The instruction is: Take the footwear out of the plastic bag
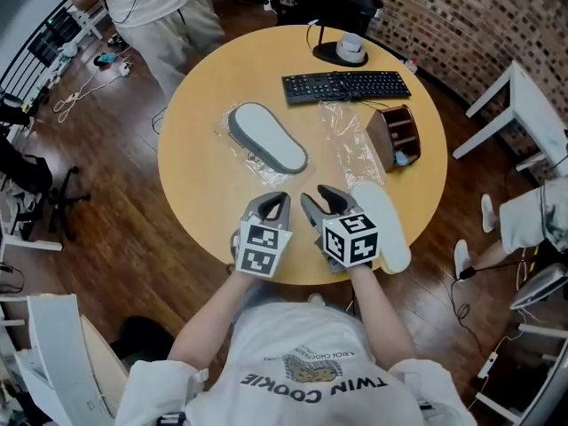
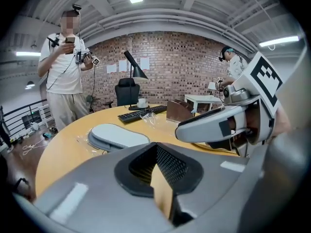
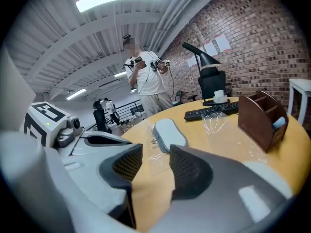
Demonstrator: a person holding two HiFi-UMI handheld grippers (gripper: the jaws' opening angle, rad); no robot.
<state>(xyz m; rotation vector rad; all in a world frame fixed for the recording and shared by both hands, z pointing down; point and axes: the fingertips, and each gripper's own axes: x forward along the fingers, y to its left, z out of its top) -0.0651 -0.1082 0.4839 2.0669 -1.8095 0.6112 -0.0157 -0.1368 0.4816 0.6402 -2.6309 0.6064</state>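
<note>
**One slipper out, one on plastic**

From the head view, the left gripper (image 1: 273, 204) and right gripper (image 1: 323, 201) hover side by side over the table's (image 1: 195, 167) near edge. Only this view plainly shows the white slipper (image 1: 383, 224), lying bare just right of the right gripper.

The grey slipper (image 1: 266, 138) lies well ahead of both, with crumpled clear bag (image 1: 232, 140) around it. No view settles whether it is inside or on top. An empty bag (image 1: 342, 127) lies flat between the keyboard (image 1: 346, 85) and the organizer (image 1: 395, 136).

The left gripper view shows its jaws together, holding nothing. The right gripper view shows its jaws apart, with only tabletop between them.
</note>
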